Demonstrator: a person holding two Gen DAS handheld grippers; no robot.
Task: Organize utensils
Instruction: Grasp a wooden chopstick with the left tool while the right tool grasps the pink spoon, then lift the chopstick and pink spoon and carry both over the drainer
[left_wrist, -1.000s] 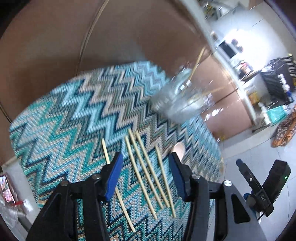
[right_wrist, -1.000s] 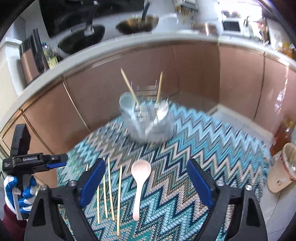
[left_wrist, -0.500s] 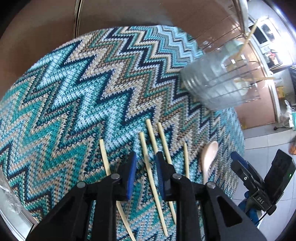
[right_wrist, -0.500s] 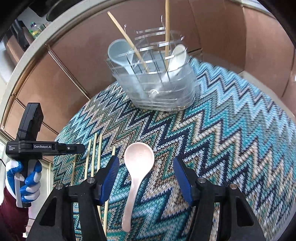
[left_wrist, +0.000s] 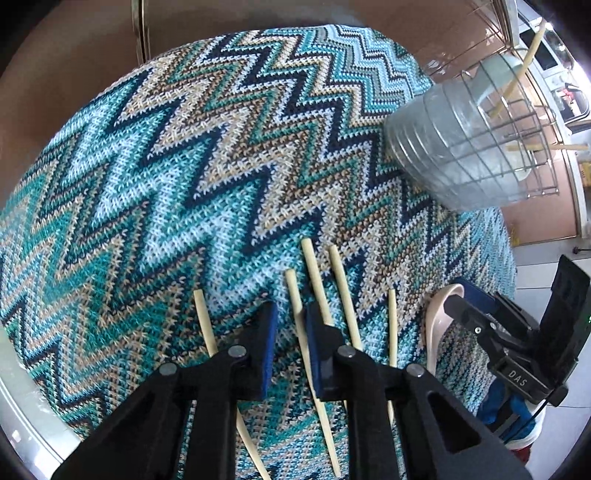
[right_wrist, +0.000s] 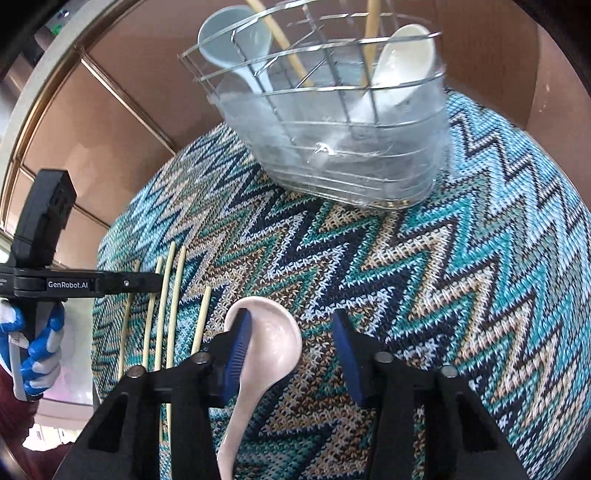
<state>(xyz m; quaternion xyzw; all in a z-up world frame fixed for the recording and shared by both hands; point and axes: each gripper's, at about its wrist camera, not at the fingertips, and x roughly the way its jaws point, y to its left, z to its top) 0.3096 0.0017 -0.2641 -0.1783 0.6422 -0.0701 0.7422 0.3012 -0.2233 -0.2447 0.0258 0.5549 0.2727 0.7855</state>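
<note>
Several wooden chopsticks (left_wrist: 345, 291) lie side by side on a zigzag knitted cloth (left_wrist: 184, 177); they also show in the right wrist view (right_wrist: 177, 295). My left gripper (left_wrist: 290, 332) is low over them, its jaws narrowed around one chopstick (left_wrist: 295, 306) with a small gap. A pale pink spoon (right_wrist: 269, 343) lies bowl-up beside the chopsticks. My right gripper (right_wrist: 290, 350) is open around its bowl, the left pad (right_wrist: 236, 347) touching its edge. A wire utensil basket (right_wrist: 332, 110) with a clear liner holds two spoons and two chopsticks at the far side.
The cloth covers a round stool whose edges fall away all round. Brown cabinet doors (right_wrist: 110, 122) stand behind the basket. The right gripper's body (left_wrist: 517, 350) sits close to the right of the left gripper. Tiled floor (left_wrist: 554, 424) lies below right.
Both grippers have dropped closer to the cloth. The right jaws narrowed and reached the pink spoon's bowl. The left jaws stayed narrow around one chopstick.
</note>
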